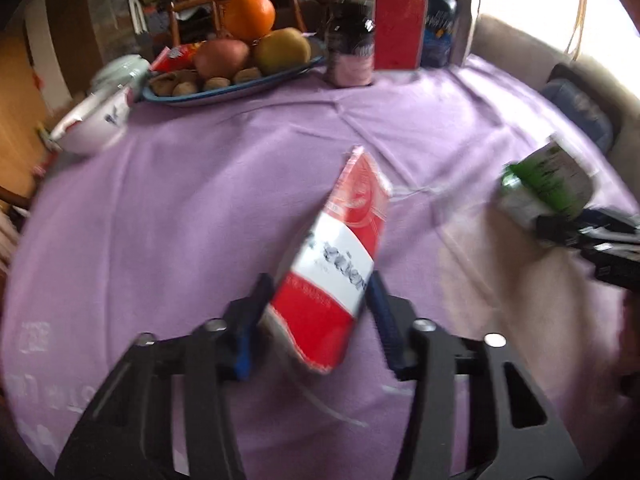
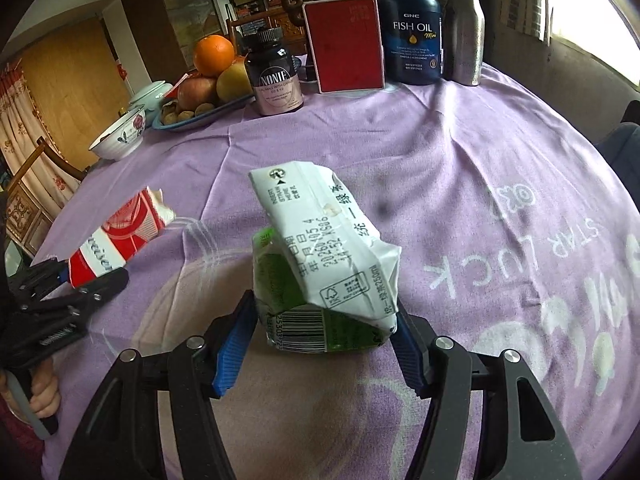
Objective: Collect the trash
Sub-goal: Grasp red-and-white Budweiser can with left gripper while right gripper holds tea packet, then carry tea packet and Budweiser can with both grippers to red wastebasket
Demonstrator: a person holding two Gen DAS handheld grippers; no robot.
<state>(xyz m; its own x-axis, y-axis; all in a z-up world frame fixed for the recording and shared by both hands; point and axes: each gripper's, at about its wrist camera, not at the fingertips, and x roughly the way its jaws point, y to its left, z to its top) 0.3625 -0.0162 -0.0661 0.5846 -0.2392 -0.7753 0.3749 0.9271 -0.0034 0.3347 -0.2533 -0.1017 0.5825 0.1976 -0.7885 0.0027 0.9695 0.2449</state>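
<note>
My left gripper (image 1: 320,300) is shut on a red and white wrapper (image 1: 344,248) and holds it above the purple tablecloth (image 1: 200,200). The wrapper (image 2: 120,236) and left gripper (image 2: 86,280) also show at the left of the right wrist view. My right gripper (image 2: 326,328) is shut on a crushed green and white drink carton (image 2: 324,248), held over the cloth. The carton (image 1: 548,180) also shows at the right of the left wrist view, with the right gripper (image 1: 560,228) behind it.
At the table's far side stand a fruit tray (image 2: 208,114) with an orange, a white bowl (image 2: 118,136), a dark supplement jar (image 2: 276,76), a red box (image 2: 344,44), a fish oil bottle (image 2: 414,28) and a steel bottle (image 2: 464,28). A sofa lies beyond the right edge.
</note>
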